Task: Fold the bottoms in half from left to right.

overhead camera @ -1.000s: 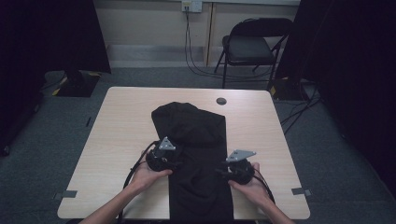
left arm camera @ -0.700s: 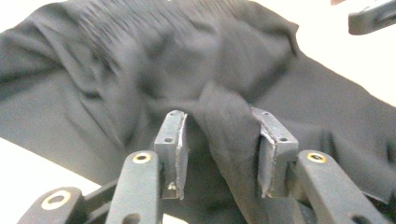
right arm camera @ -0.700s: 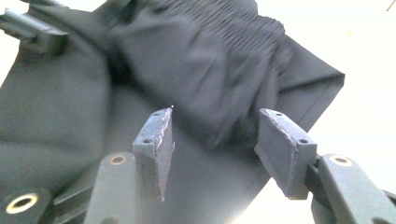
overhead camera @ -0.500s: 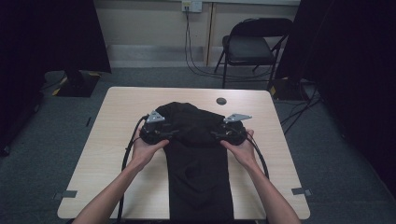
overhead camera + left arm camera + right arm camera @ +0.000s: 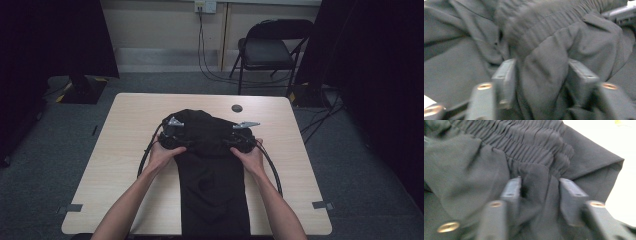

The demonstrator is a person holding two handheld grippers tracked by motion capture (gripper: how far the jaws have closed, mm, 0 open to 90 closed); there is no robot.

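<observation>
A black garment (image 5: 212,185) with a gathered elastic waistband (image 5: 524,142) lies lengthwise down the middle of the light wooden table (image 5: 115,165), reaching its near edge. My left gripper (image 5: 186,138) is at the garment's upper left and my right gripper (image 5: 229,142) at its upper right, both pointing inward. In the left gripper view, the jaws of my left gripper (image 5: 541,72) have just been closing and pinch a bunched fold of cloth below the waistband (image 5: 549,20). The right gripper (image 5: 540,185) jaws have also just been closing, with a ridge of fabric caught between them.
A small dark round disc (image 5: 237,108) sits on the table beyond the garment. A folding chair (image 5: 270,50) stands behind the table, with cables on the floor near it. Tape marks (image 5: 73,207) lie at the table's near corners. Bare tabletop spreads left and right of the garment.
Both hands moved from the garment's middle up to its far end, then drew inward toward each other. The top of the garment has bunched up between the grippers.
</observation>
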